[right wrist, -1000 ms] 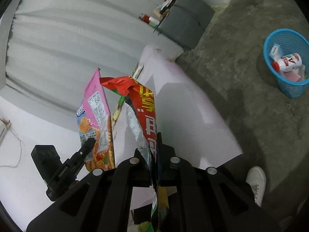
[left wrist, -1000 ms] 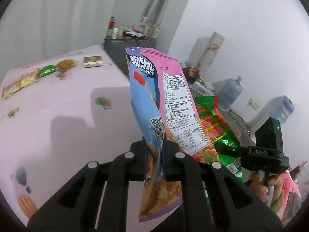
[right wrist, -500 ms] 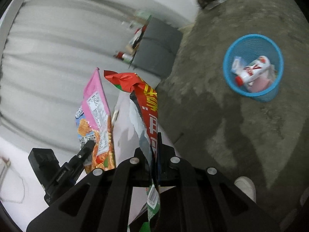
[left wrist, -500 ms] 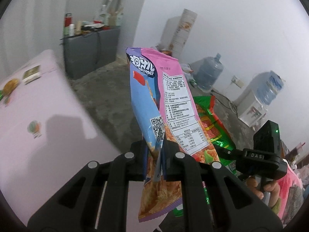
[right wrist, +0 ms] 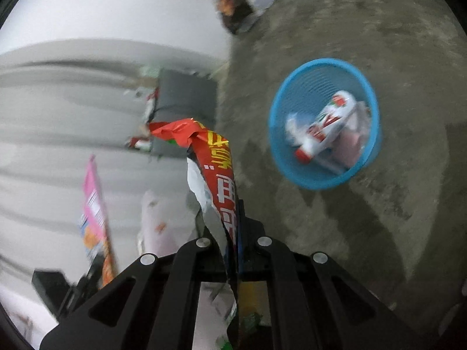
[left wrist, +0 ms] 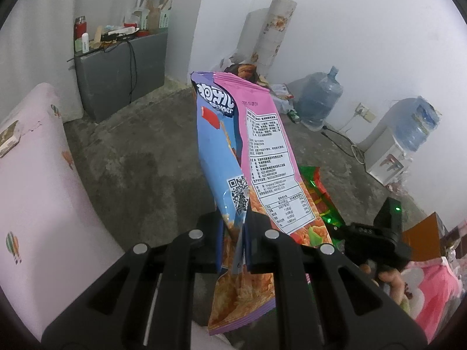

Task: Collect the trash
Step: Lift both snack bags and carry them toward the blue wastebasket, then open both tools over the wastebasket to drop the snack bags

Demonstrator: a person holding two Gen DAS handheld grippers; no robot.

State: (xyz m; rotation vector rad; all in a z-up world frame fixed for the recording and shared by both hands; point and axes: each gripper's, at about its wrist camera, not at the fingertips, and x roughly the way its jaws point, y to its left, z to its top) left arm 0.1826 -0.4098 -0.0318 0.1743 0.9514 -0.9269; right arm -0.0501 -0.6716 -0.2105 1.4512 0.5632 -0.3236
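My left gripper [left wrist: 233,242] is shut on a pink and blue snack bag [left wrist: 248,157] that stands upright between its fingers. My right gripper [right wrist: 232,250] is shut on a red and green snack wrapper [right wrist: 219,172], which also shows behind the pink bag in the left wrist view [left wrist: 318,195]. A blue mesh waste basket [right wrist: 292,116] stands on the concrete floor ahead and to the right of the right gripper, with a white and red bottle [right wrist: 327,122] and other trash in it. The pink bag also shows at the left of the right wrist view [right wrist: 93,204].
A table with a pink cloth [left wrist: 38,192] is at the left, with a small packet [left wrist: 8,138] on it. A grey cabinet [left wrist: 122,67] with clutter stands by the wall. Two water jugs [left wrist: 318,99] and a dispenser [left wrist: 385,163] stand along the far wall. Litter [right wrist: 251,0] lies on the floor.
Both grippers have swung away from the pink table toward the floor, each keeping its bag. The blue basket has come nearer and more central in the right wrist view.
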